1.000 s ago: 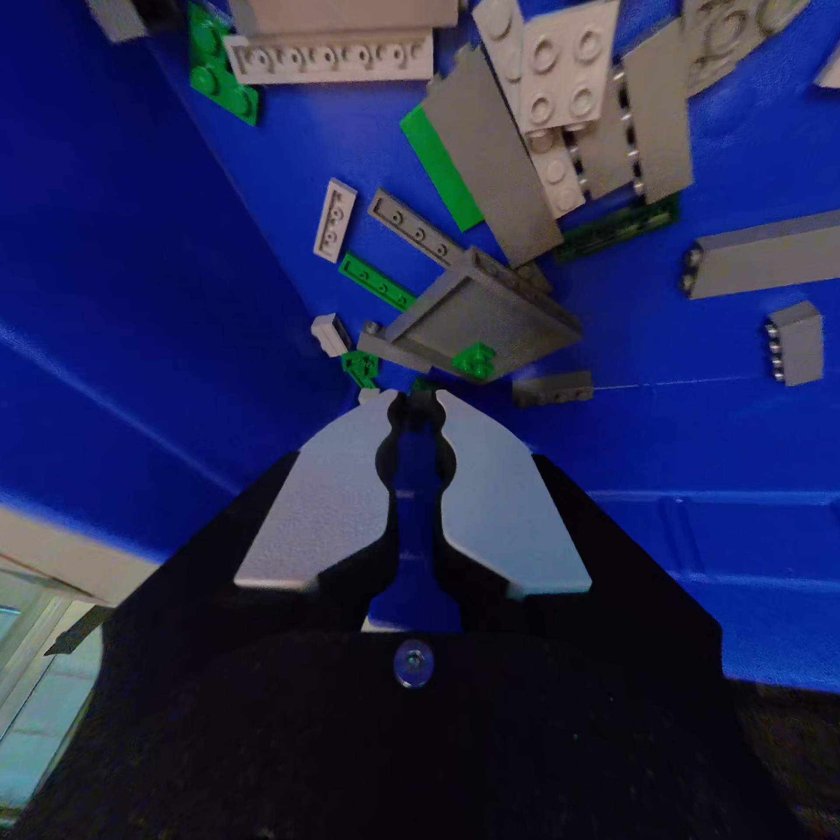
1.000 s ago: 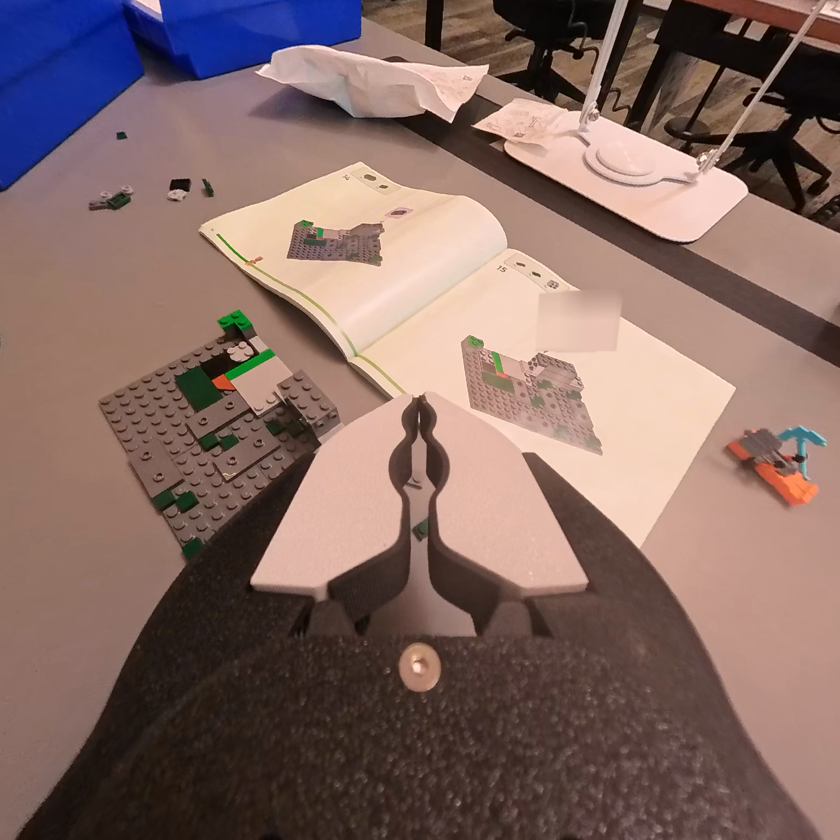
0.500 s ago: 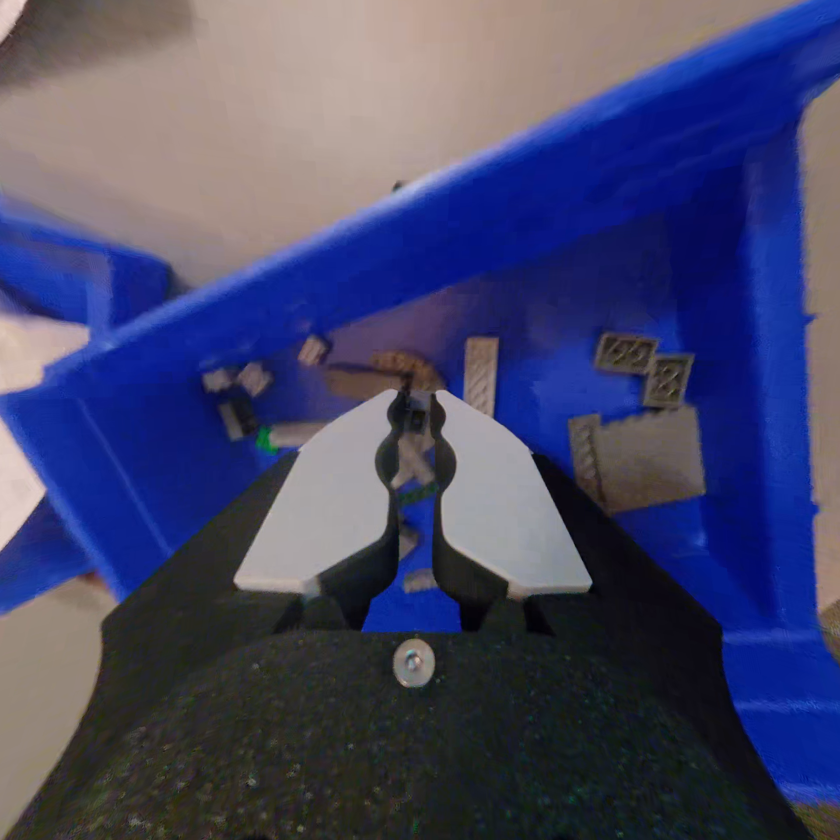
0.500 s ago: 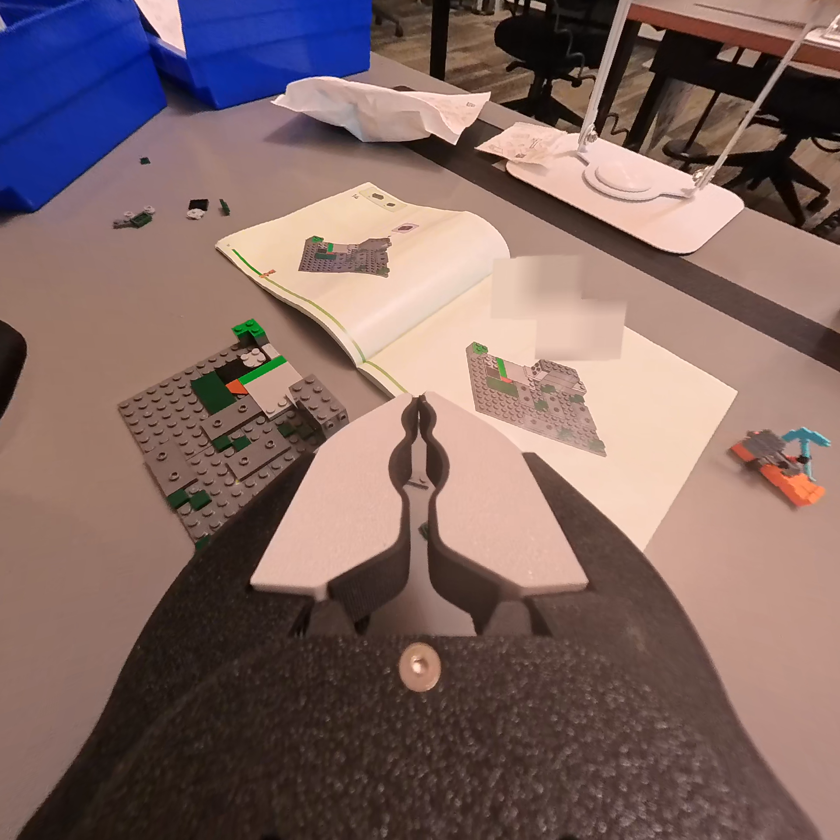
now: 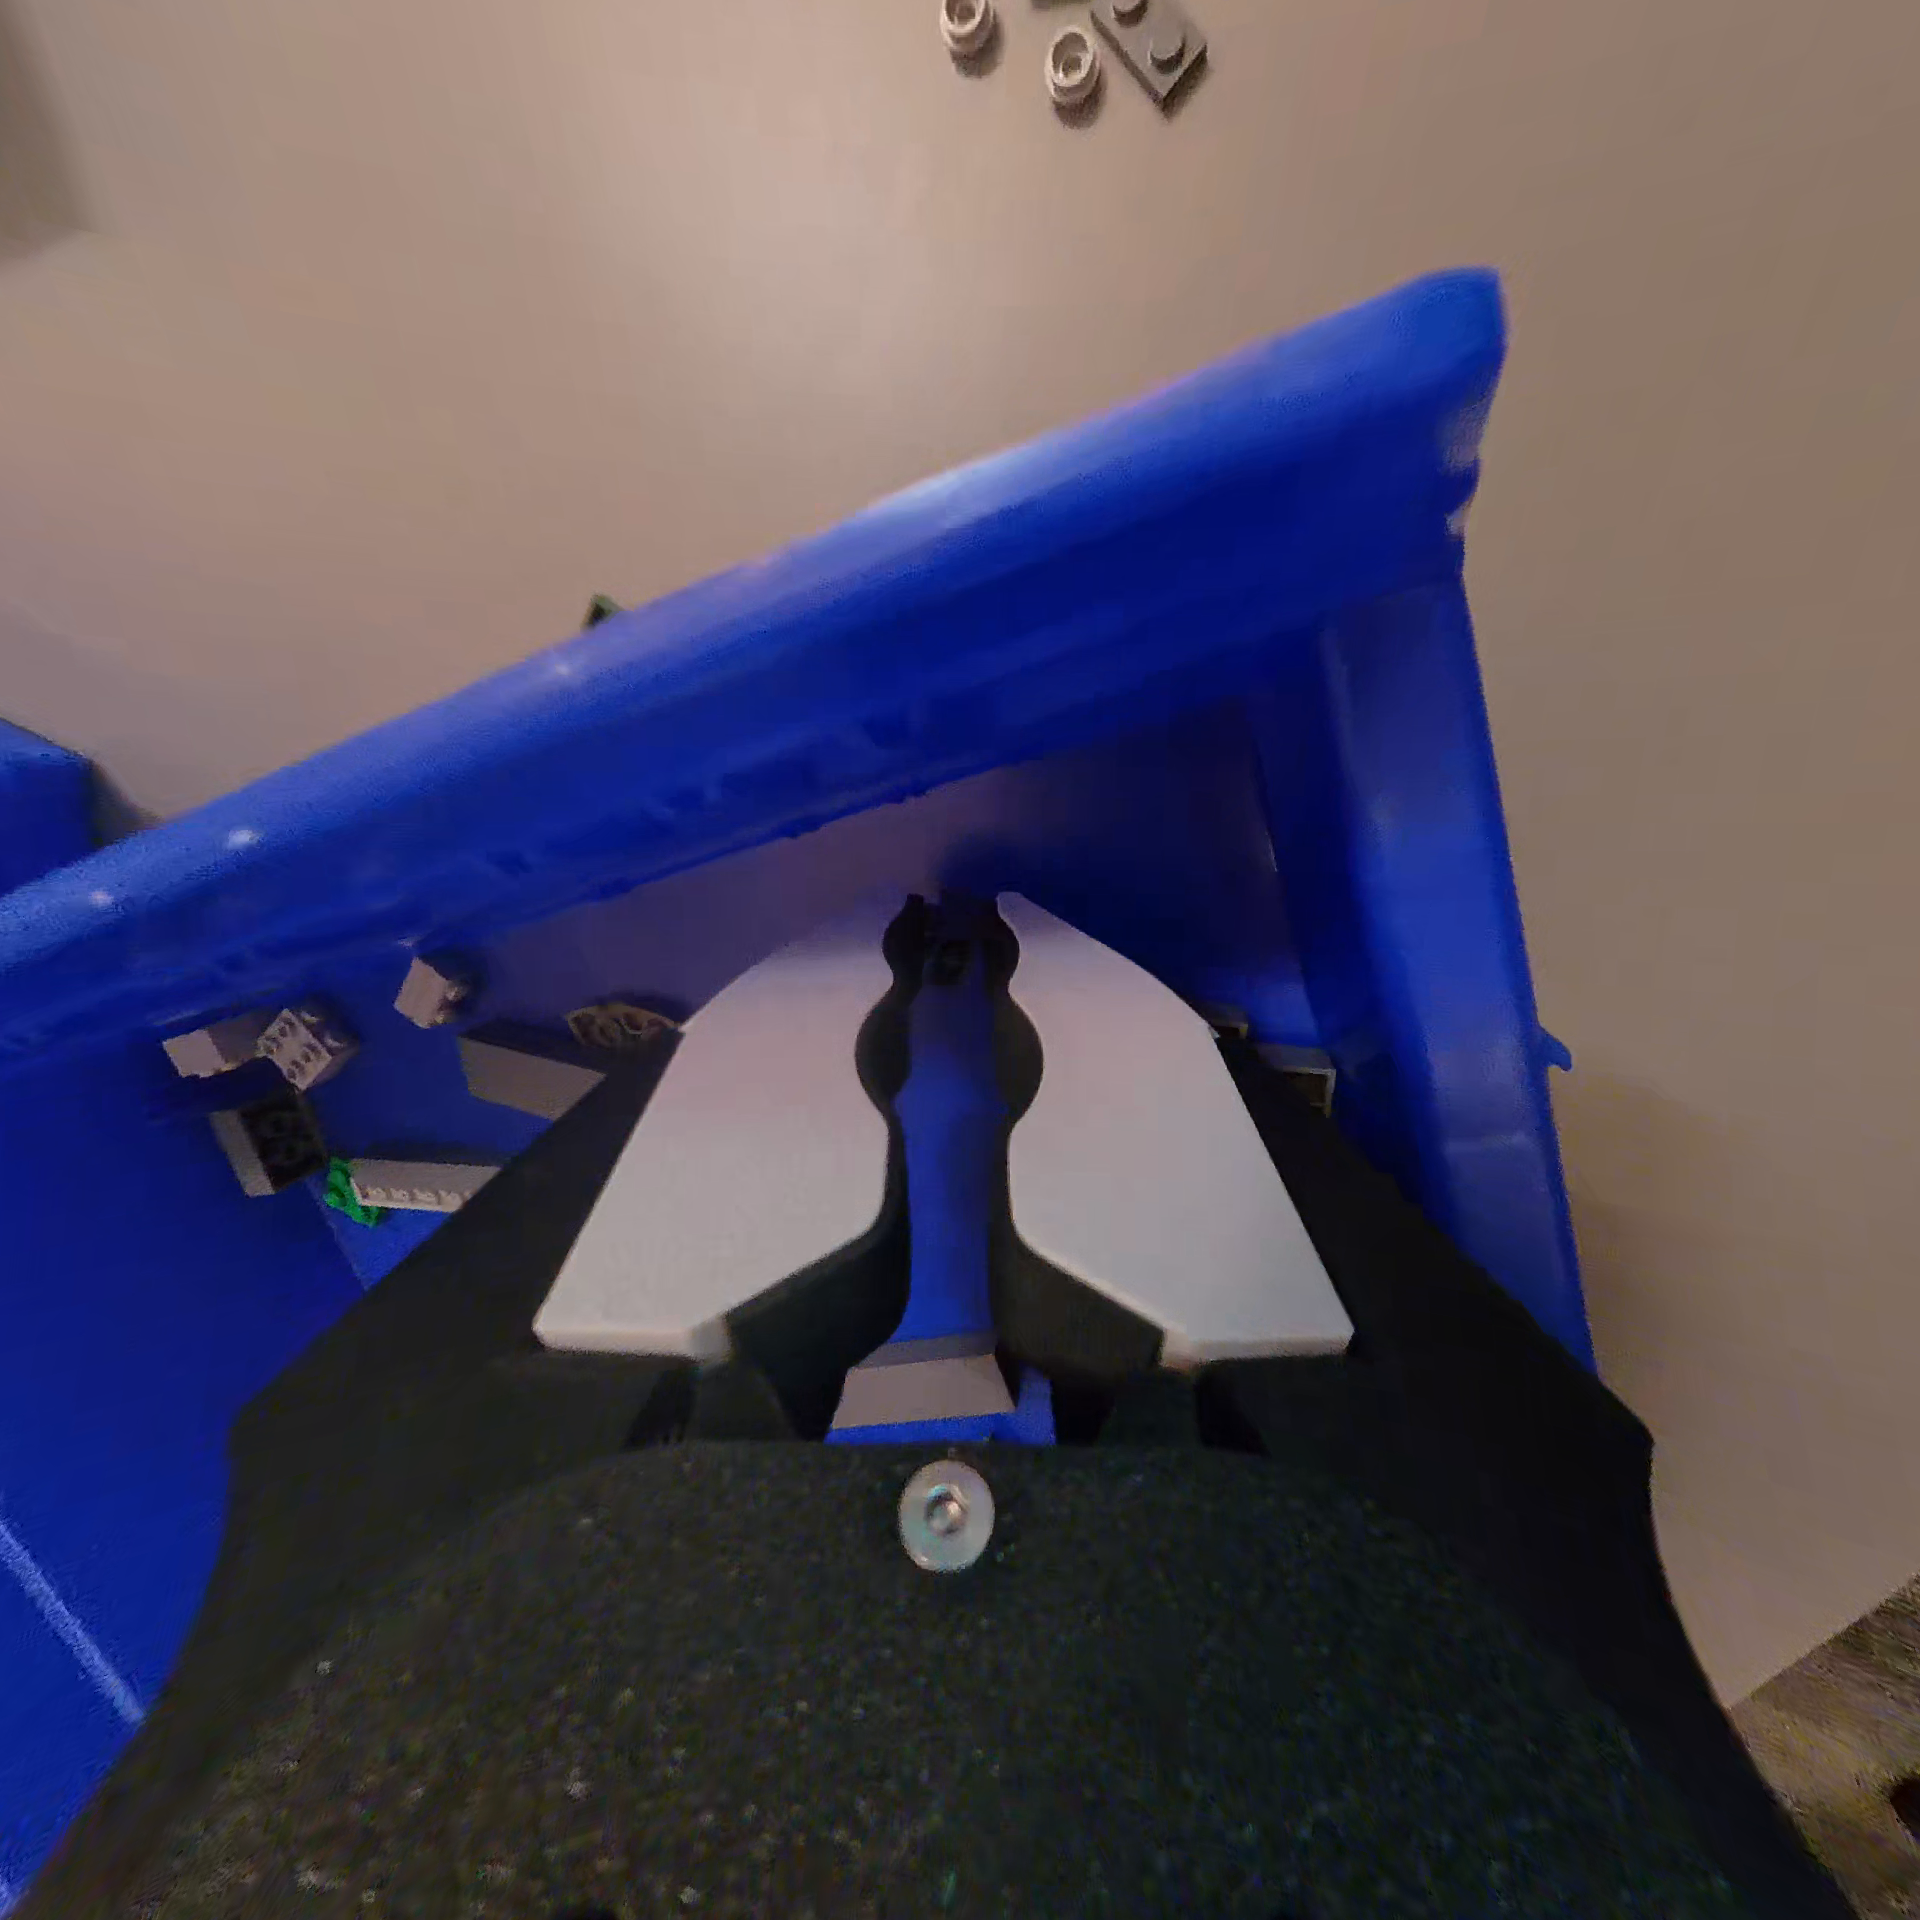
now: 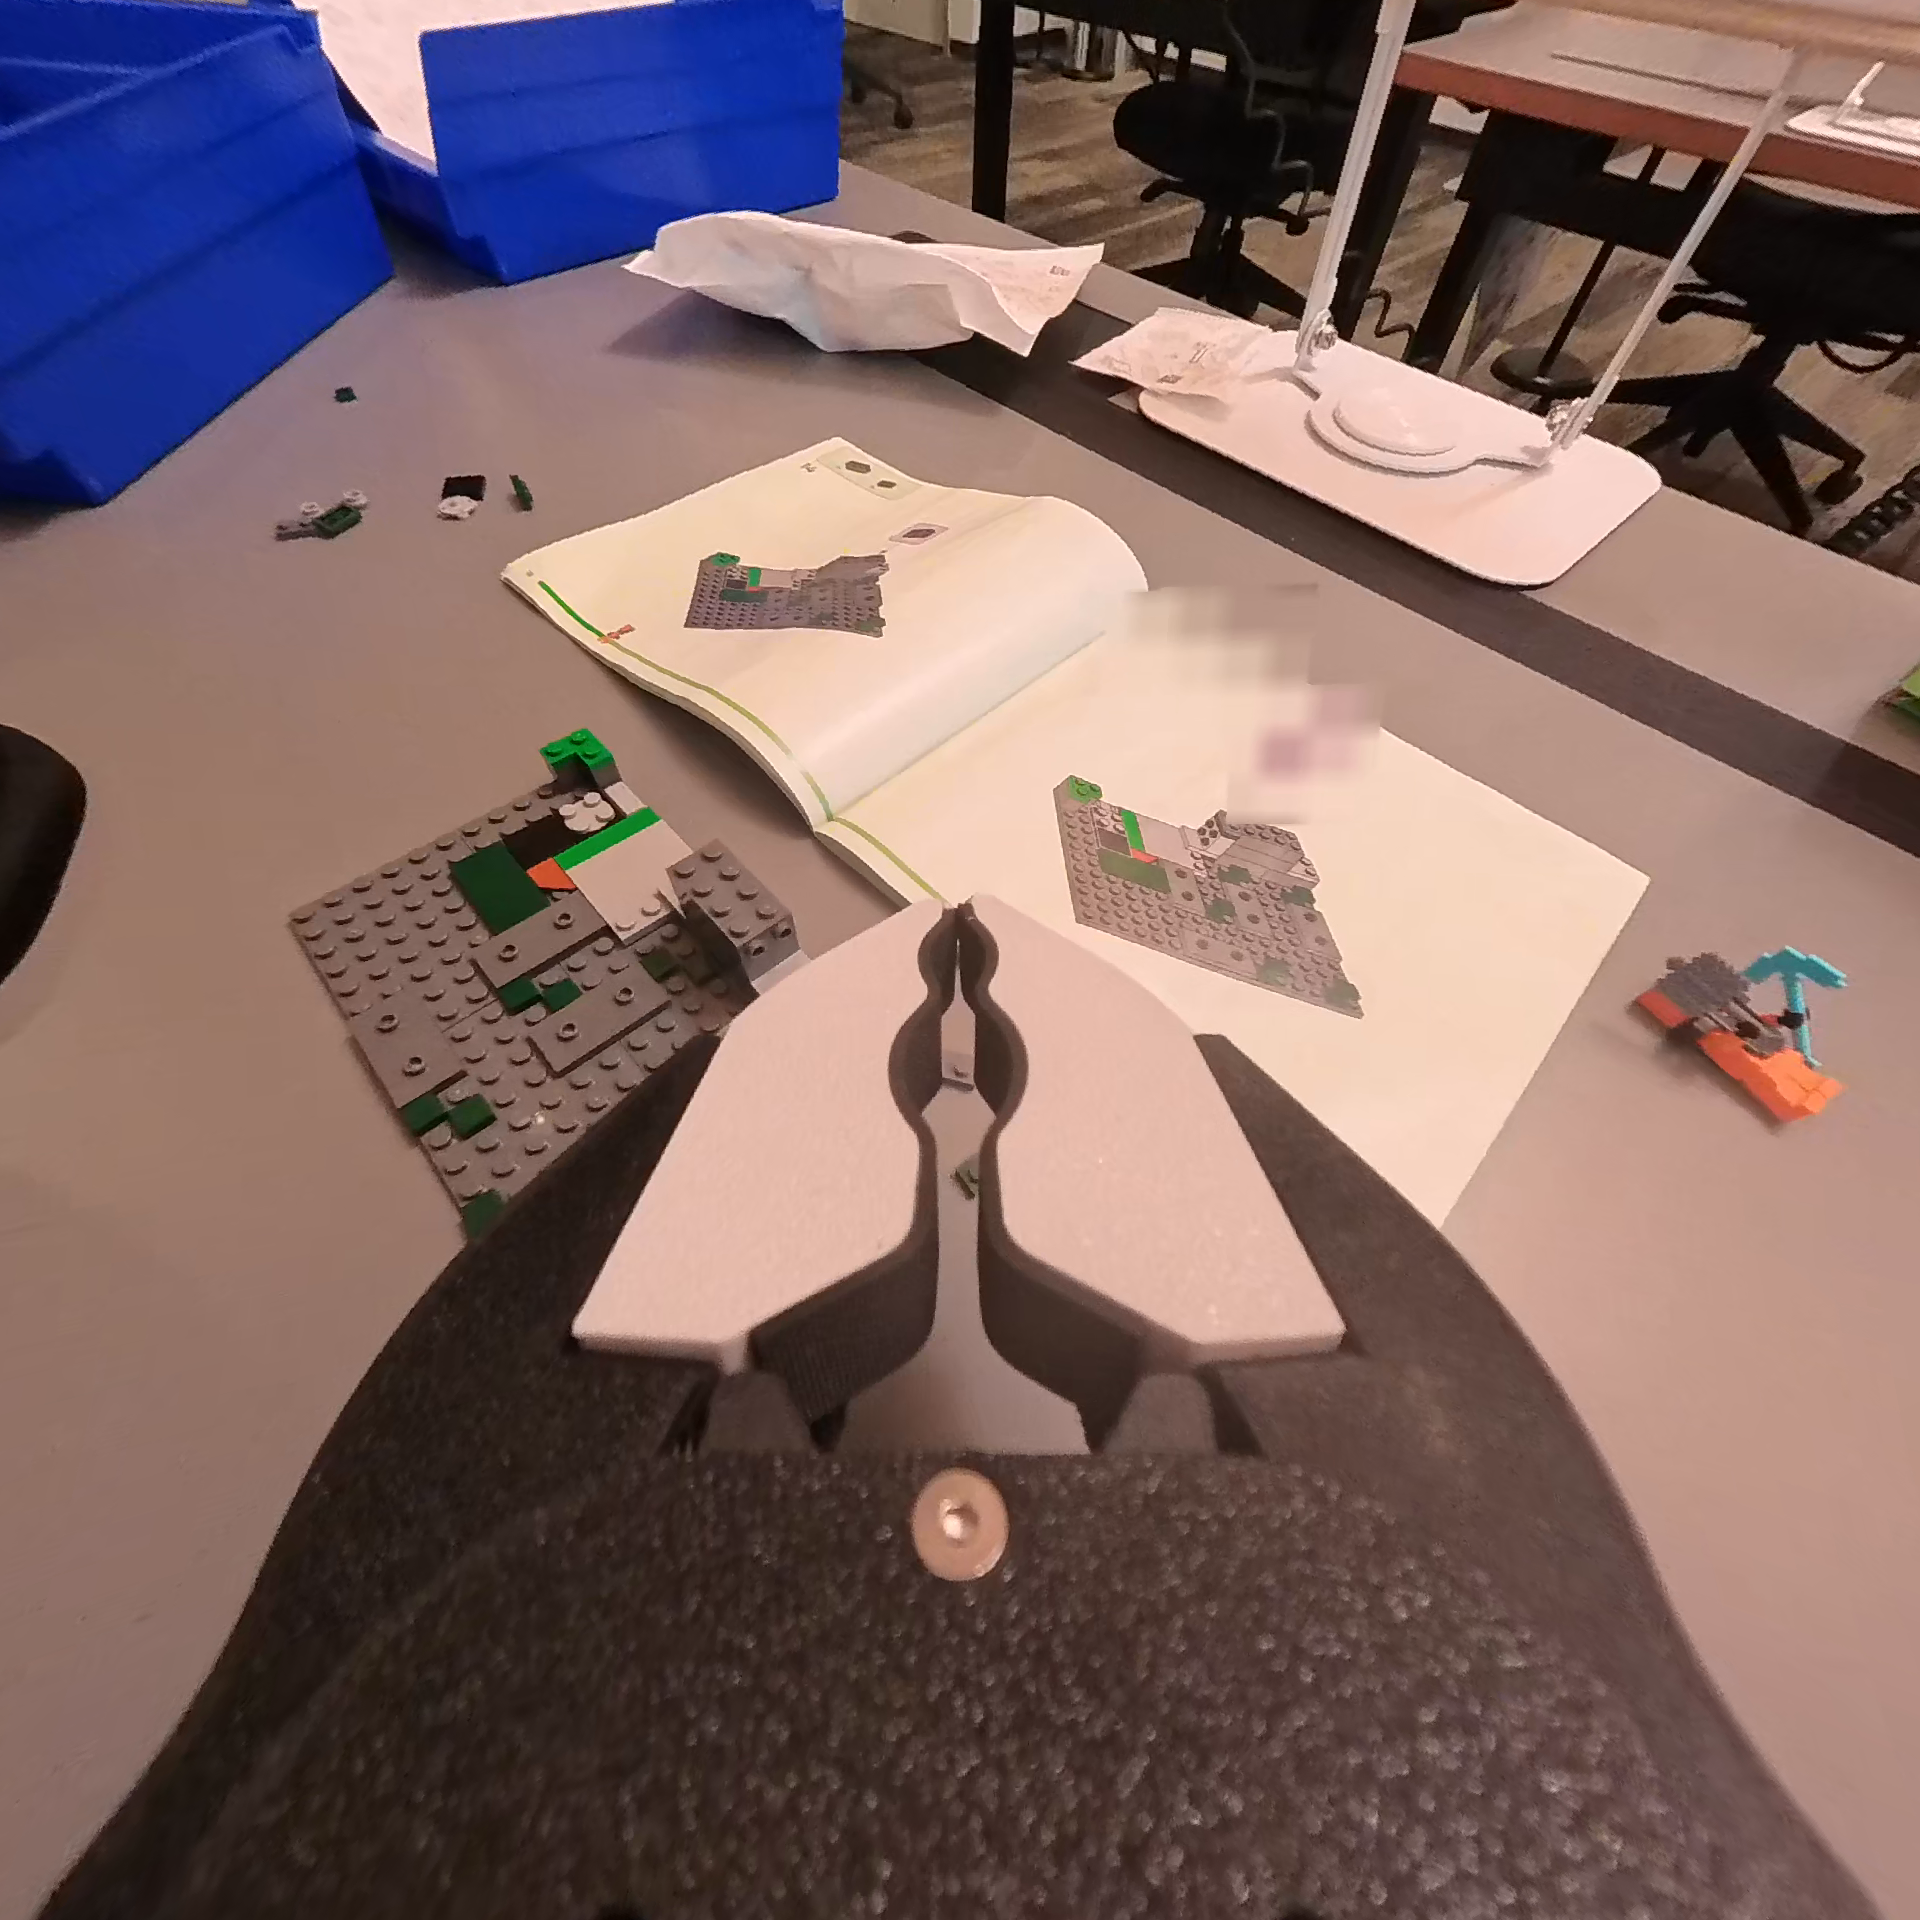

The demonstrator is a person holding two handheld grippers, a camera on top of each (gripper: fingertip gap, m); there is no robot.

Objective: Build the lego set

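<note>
The Lego build (image 6: 540, 977), a grey studded baseplate with dark green, bright green, black and orange pieces and a small raised grey block, lies flat on the grey table (image 6: 208, 1351), just left of the open instruction booklet (image 6: 1039, 790). The right gripper (image 6: 961, 914) hovers above the build's near right corner, fingers pressed together with nothing between them. Away at the blue parts bin (image 5: 935, 665), the left gripper (image 5: 951, 920) sits over the bin's inside, its tips pinching a small dark piece (image 5: 948, 951), too small to identify. Likely risks: so slight a pinch could let the piece twist or drop back among the loose grey bricks (image 5: 281, 1081) while clearing the bin wall, and the unheld baseplate could slide under pressing. Small loose parts (image 6: 322, 516) lie near the bins.
</note>
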